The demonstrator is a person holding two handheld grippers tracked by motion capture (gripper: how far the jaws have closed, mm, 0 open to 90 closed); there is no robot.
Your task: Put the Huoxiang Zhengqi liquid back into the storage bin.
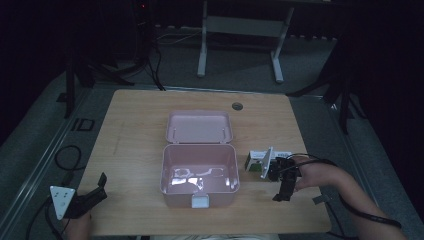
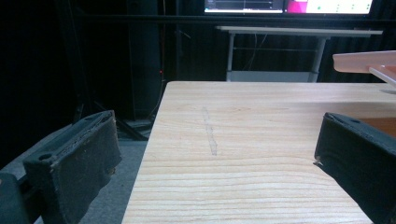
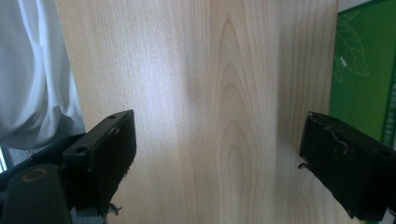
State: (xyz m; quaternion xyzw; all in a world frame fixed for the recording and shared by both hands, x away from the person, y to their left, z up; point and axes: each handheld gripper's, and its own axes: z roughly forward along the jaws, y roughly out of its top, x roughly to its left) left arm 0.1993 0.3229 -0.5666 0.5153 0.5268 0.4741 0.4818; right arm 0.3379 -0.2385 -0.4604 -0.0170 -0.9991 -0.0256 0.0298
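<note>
Right gripper view: green leaf-printed carton [image 3: 359,79], writing unreadable, beside wide-open, empty right tongs [image 3: 217,161].

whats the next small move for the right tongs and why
Probably swing the right tongs toward the green and white carton beside them and straddle it. Their jaws stand open over bare table, holding nothing, and the pink box lies open next to the carton.

The table [image 1: 135,150] is pale wood with a smooth, matt grain. The pink box [image 1: 200,172] looks like glossy plastic, its floor catching glare. Each gripper's jaws wear matt black pads, rough and fraying at the edges. The green carton [image 3: 362,79] looks like printed cardboard.
</note>
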